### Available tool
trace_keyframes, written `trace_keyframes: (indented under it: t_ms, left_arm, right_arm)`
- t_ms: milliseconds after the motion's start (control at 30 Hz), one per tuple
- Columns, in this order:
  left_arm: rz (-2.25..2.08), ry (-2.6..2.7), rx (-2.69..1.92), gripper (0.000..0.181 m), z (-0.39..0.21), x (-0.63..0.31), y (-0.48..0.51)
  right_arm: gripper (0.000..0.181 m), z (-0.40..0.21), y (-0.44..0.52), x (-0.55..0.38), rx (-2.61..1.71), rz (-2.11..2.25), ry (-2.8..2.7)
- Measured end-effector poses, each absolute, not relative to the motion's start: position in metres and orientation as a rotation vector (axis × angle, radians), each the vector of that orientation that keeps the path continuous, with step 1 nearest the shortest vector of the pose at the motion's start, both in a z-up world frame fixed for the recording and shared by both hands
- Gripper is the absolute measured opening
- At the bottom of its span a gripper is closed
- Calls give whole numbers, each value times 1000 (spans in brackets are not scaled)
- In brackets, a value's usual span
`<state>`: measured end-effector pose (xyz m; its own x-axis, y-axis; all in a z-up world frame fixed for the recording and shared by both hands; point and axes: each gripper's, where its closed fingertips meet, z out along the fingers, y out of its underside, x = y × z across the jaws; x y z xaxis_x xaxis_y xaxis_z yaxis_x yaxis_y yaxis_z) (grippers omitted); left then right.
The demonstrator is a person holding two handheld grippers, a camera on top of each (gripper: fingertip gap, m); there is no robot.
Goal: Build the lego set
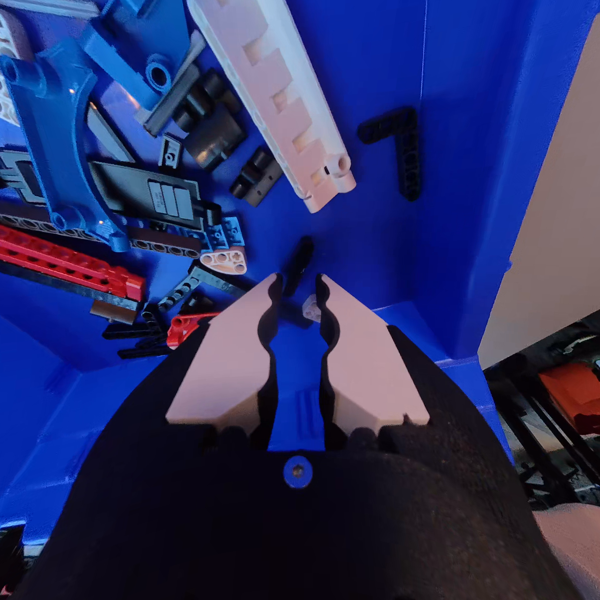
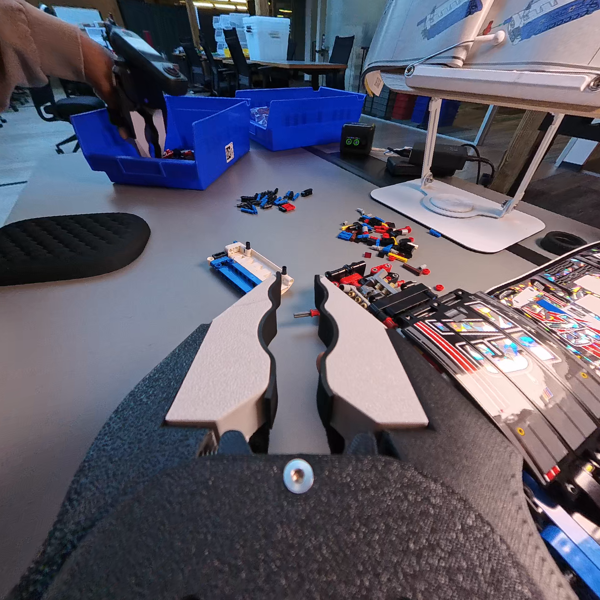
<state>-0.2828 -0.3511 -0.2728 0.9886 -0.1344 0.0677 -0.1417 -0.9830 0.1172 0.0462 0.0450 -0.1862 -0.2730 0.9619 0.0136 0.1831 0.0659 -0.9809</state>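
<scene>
Reaching down into the nearer blue bin [image 2: 207, 136], the left gripper [image 1: 298, 279] hangs with its fingers [image 1: 240, 331] parted by a narrow gap and holding nothing; a short black pin [image 1: 300, 263] lies on the bin floor just beyond the tips, and a small pale connector [image 1: 311, 308] sits close by the right finger. Larger parts crowd the bin's far side: a long white panel [image 1: 276, 97], a blue curved frame [image 1: 61, 146], a red beam [image 1: 65, 263] and a black angled beam [image 1: 402, 146]. The right gripper [image 2: 298, 282] hovers low over the grey desk [image 2: 97, 341], fingers likewise slightly apart and empty, with a small red-collared axle [image 2: 306, 313] lying between them. Ahead of it rest a blue-and-white subassembly [image 2: 250, 266], two heaps of small pins and connectors [image 2: 380, 237], and, at right, the black model body with foil stickers [image 2: 503, 341]. The step in hand appears to be picking one small part from the bin. To do it well, the left fingers should be centred over the pin, lowered until they straddle it across its short axis, and closed gently so it neither rolls nor tilts.
</scene>
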Motion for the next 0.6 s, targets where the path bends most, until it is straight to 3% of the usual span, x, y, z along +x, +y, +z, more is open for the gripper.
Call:
trace_keyframes:
  t_ms: [33, 133, 267, 400, 600]
  left_arm:
    - [66, -225, 3004, 18, -275, -285, -352]
    - [5, -271, 2999, 5, -275, -289, -349]
    - [9, -322, 3066, 5, -261, -284, -334]
    - [-235, -365, 3313, 5, -207, -286, -275]
    - [-189, -741, 3590, 5, -161, -182, -175]
  right_arm:
    - [18, -186, 45, 46, -1177, 1282, -1575]
    - [18, -186, 46, 46, -1182, 1288, -1571]
    - [18, -185, 46, 47, -1177, 1287, -1567]
    - [18, -185, 45, 47, -1167, 1288, -1571]
    - [18, -182, 45, 49, -1152, 1306, -1558]
